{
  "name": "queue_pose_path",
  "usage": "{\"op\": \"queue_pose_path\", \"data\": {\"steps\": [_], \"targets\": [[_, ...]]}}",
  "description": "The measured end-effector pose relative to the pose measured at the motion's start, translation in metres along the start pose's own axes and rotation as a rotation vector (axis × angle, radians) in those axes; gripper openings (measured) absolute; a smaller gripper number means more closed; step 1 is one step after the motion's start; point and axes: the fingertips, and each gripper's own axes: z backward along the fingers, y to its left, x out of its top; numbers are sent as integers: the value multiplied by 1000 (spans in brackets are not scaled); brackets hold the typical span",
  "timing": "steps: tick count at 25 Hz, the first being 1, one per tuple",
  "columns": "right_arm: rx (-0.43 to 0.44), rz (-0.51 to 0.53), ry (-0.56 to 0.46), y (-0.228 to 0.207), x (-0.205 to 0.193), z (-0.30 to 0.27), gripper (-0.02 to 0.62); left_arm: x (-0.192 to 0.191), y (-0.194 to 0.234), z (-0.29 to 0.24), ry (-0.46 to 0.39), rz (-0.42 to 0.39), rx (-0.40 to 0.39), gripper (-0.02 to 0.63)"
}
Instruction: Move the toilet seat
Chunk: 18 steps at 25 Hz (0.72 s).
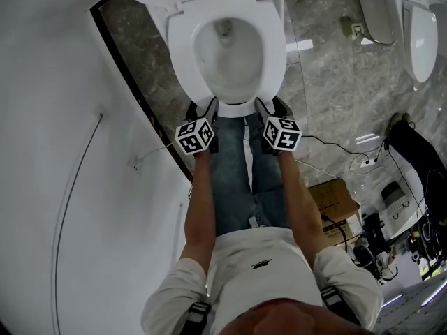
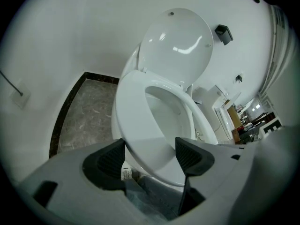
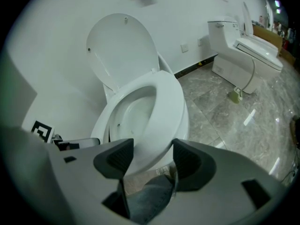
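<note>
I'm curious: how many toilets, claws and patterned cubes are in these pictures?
Toilets: 2, the near toilet and the far toilet.
Claws: 2, the left claw and the right claw, each shut on the near toilet's toilet seat.
Patterned cubes: 2, the left cube and the right cube.
Total: 6.

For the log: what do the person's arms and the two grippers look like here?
The left hand-held gripper and right hand-held gripper match: each has a light grey body, dark ribbed pads, and a white cube with black square markers. The arms are bare below short white sleeves.
</note>
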Motion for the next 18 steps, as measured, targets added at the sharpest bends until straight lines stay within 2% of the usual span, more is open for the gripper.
{"op": "queue_pose_path", "data": {"steps": [18], "targets": [[27,-37,-76,22,35,42,272,34,-23,36,-95,17,-36,356]]}}
